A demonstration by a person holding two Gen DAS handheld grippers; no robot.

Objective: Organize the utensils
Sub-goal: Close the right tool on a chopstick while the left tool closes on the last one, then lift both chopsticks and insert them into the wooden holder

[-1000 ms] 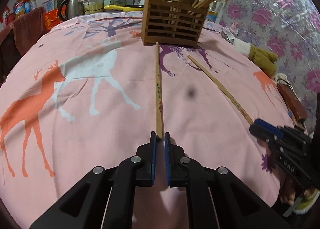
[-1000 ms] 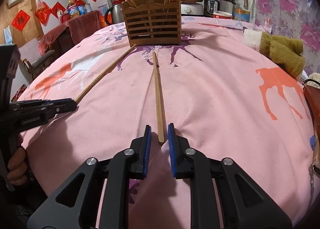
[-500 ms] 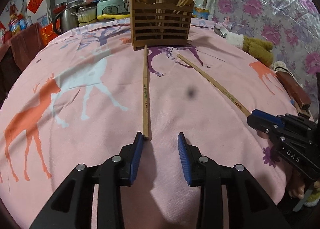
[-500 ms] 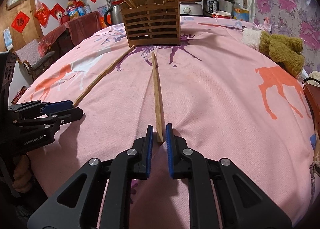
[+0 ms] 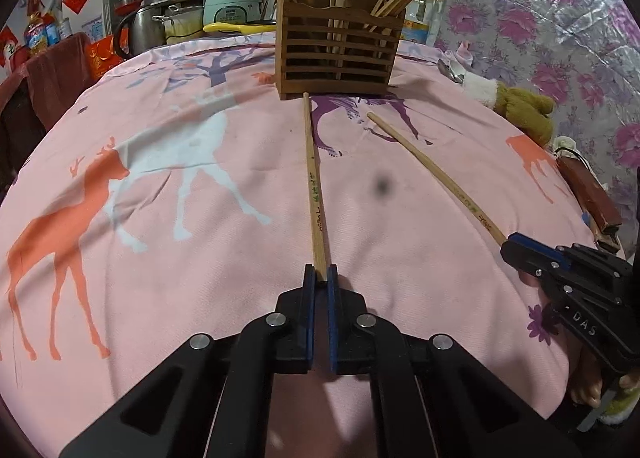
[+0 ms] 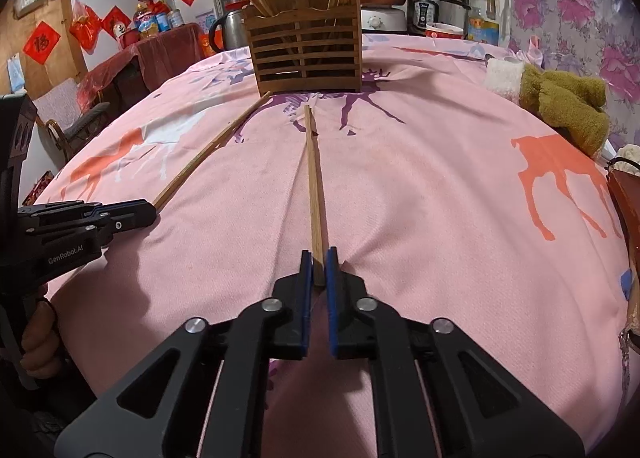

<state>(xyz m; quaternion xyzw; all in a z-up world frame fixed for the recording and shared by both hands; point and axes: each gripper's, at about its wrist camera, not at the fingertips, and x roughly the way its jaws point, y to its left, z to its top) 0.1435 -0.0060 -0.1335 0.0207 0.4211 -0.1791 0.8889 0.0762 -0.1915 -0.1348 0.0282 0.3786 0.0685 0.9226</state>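
Observation:
Two wooden chopsticks lie on the pink deer-print cloth, pointing at a slatted wooden utensil holder (image 5: 339, 54) that holds several chopsticks. My left gripper (image 5: 320, 276) is shut on the near end of the left chopstick (image 5: 314, 186). My right gripper (image 6: 319, 262) is shut on the near end of the right chopstick (image 6: 314, 186). In the left wrist view the right gripper (image 5: 520, 248) grips the right chopstick (image 5: 436, 174). In the right wrist view the left gripper (image 6: 148, 212) grips the left chopstick (image 6: 208, 150). The holder also shows in the right wrist view (image 6: 306, 52).
An olive stuffed toy (image 6: 560, 102) lies at the cloth's right edge, with a brown leather item (image 5: 588, 194) nearer. Kettles, rice cookers and bottles stand behind the holder (image 6: 440, 6). A chair draped in red cloth (image 6: 160, 54) stands at the left.
My left gripper was open half a second ago and has shut on the left chopstick's end. My right gripper has stayed shut on its chopstick, nearly still.

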